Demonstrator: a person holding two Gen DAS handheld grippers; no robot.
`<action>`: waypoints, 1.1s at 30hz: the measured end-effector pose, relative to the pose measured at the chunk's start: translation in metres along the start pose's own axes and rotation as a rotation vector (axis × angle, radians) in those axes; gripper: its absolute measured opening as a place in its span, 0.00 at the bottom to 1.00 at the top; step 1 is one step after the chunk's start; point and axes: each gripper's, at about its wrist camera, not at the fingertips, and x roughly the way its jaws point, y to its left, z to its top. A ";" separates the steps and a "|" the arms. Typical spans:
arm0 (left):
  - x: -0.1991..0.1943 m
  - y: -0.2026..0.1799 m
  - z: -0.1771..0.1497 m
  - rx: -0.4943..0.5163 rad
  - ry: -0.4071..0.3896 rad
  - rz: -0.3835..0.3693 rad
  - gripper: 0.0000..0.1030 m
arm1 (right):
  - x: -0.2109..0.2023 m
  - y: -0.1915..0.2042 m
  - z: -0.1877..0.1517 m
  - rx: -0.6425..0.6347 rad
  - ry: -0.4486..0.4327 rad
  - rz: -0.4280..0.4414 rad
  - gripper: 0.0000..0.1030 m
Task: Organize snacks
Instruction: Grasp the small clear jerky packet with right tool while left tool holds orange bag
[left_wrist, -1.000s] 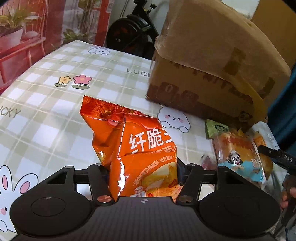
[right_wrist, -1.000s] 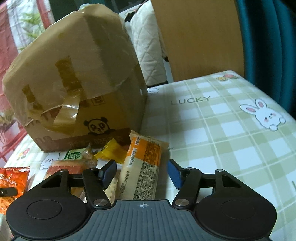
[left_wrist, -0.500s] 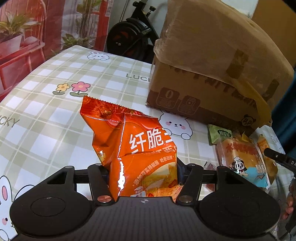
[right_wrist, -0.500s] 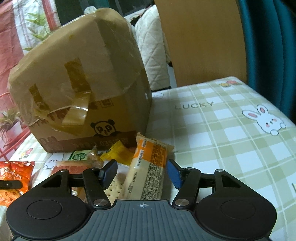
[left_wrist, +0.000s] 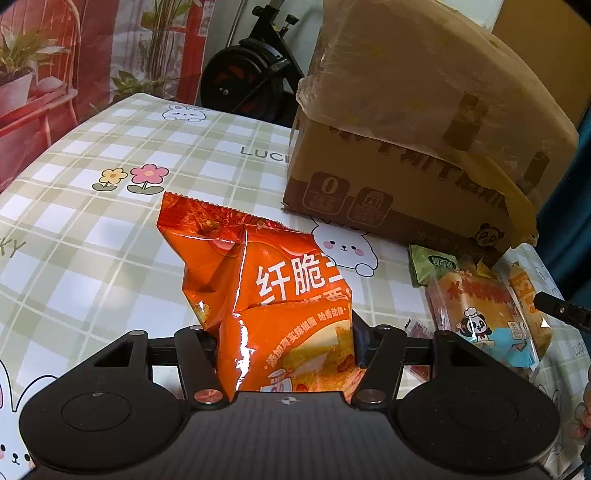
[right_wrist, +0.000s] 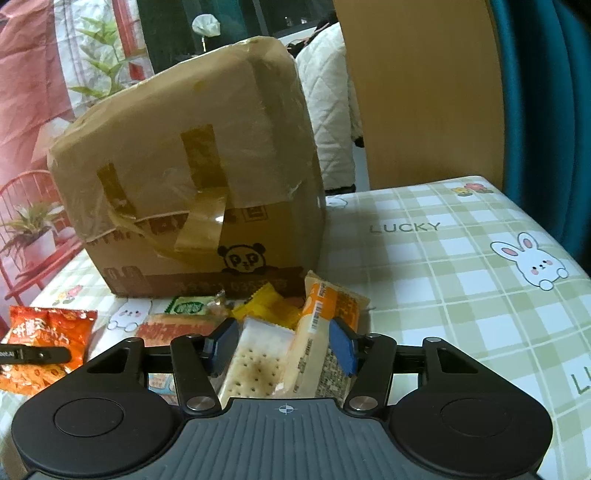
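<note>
left hand-held gripper (left_wrist: 284, 332) clamps orange chip bag (left_wrist: 266, 291) above counter (left_wrist: 92, 229) | right hand-held gripper (right_wrist: 282, 341) narrowing around cracker pack (right_wrist: 255, 362) and orange-white packet (right_wrist: 325, 332), contact unclear | close squarely, lift slowly near cardboard box (right_wrist: 207, 177)

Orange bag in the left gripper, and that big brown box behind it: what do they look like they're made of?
Orange bag: looks like thin glossy plastic or foil film, judging by its sharp creases, bright glare streaks and serrated sealed top edge. The left gripper is shut on it.

Brown box: seems to be matte corrugated cardboard with printed marks, its top wrapped in shiny brown packing tape and cloudy plastic film that wrinkles and peels loose.
</note>
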 end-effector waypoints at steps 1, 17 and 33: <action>0.000 0.000 -0.001 0.002 -0.004 -0.001 0.60 | 0.000 -0.001 -0.001 0.008 0.002 -0.008 0.51; 0.000 0.004 -0.004 -0.010 -0.020 -0.022 0.61 | 0.014 0.031 0.021 -0.118 0.024 0.057 0.26; -0.001 0.008 -0.006 -0.011 -0.030 -0.040 0.61 | 0.047 0.063 0.021 -0.142 0.185 0.165 0.18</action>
